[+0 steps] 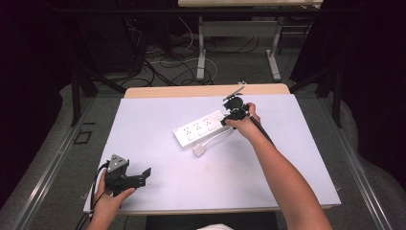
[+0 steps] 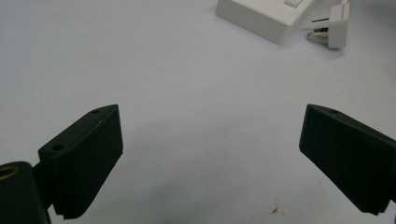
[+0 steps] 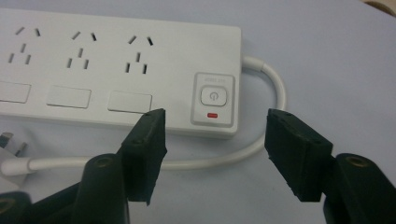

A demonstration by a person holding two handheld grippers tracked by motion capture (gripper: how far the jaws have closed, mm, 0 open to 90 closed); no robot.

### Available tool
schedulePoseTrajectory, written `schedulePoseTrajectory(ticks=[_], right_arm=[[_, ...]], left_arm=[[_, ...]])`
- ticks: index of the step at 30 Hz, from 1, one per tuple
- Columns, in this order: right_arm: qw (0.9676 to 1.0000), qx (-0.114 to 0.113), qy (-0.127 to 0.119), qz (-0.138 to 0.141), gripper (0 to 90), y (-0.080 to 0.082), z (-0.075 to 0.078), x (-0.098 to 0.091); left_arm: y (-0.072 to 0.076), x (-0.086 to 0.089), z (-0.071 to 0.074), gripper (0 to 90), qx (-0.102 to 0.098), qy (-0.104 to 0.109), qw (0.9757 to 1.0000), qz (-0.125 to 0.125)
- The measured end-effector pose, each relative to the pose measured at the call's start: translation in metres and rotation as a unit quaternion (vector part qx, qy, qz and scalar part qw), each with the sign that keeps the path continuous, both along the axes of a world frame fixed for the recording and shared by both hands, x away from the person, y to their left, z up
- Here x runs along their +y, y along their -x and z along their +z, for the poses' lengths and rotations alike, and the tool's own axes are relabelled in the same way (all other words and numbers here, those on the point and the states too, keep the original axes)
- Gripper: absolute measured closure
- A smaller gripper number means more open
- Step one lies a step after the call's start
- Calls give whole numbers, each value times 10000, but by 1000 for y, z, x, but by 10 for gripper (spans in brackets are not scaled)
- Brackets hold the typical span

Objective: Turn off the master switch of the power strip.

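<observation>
A white power strip [image 1: 198, 128] lies slanted at the table's middle, its white cable [image 1: 215, 139] looping back to a plug [image 1: 199, 150] just in front of it. My right gripper [image 1: 230, 117] hovers at the strip's right end. In the right gripper view this gripper [image 3: 215, 122] is open, its jaws flanking the power button [image 3: 213, 96] with its red light; the strip [image 3: 121, 70] shows three socket groups, and the cable [image 3: 268, 135] curves behind. My left gripper [image 1: 141, 177] rests near the front left edge. It stands wide open [image 2: 212, 122] over bare table, with the strip's corner [image 2: 261, 18] and plug [image 2: 334, 29] far off.
The white table top [image 1: 287, 158] has a wooden strip along its far edge [image 1: 206, 90]. Beyond it are table legs and loose cables on the floor [image 1: 177, 67]. A small stain [image 2: 274, 210] marks the surface near the left gripper.
</observation>
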State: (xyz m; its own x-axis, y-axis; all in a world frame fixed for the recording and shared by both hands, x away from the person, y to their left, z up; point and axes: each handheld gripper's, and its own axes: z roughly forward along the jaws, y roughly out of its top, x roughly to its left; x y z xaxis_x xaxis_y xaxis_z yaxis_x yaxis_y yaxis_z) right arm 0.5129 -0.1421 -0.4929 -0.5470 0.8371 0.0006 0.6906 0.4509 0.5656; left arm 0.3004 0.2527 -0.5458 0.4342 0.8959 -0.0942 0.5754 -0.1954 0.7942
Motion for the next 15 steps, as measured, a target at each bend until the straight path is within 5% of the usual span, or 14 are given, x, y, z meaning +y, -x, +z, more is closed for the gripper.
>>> schedulePoseTrajectory(ticks=[7,15], right_arm=[[9998,77,-154,-81,340,5,1,-9],[9995,164,-166,-227,153,11,5,-22]], left_arm=[[-1,-2,0,60,-8,-8,10000,-3],[-1,-2,0,60,-4,-7,10000,-6]])
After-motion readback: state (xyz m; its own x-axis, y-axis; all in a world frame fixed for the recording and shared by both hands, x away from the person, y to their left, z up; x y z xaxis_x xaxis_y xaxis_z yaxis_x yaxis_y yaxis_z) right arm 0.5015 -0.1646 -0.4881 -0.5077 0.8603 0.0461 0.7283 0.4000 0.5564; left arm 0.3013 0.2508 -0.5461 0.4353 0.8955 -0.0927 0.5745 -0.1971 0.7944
